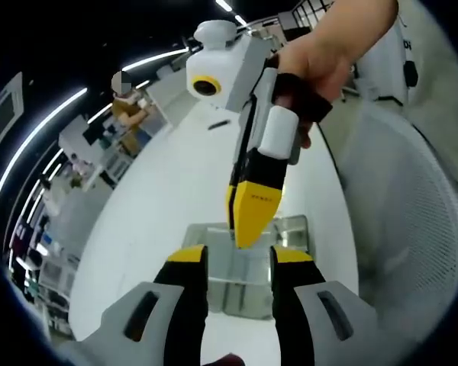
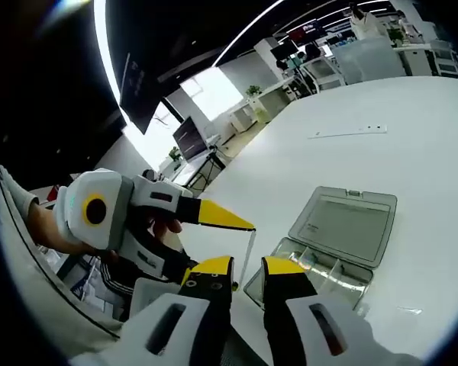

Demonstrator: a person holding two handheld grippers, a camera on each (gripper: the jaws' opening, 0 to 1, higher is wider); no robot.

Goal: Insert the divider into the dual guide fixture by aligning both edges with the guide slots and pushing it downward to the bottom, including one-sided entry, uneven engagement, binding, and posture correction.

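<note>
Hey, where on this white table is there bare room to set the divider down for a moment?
The white table is bare beyond the open lid of the clear plastic hinged box, up to a thin flat strip. It is crowded at the box's near edge, where both yellow-tipped grippers meet.

Long ceiling light strips (image 1: pixel 38 141) glow against a dark ceiling — the white desk (image 2: pixel 412 91) below is bright, nearly washed out. Fisheye bending curves every edge; the near tools and the background look soft, slightly blurred.
</note>
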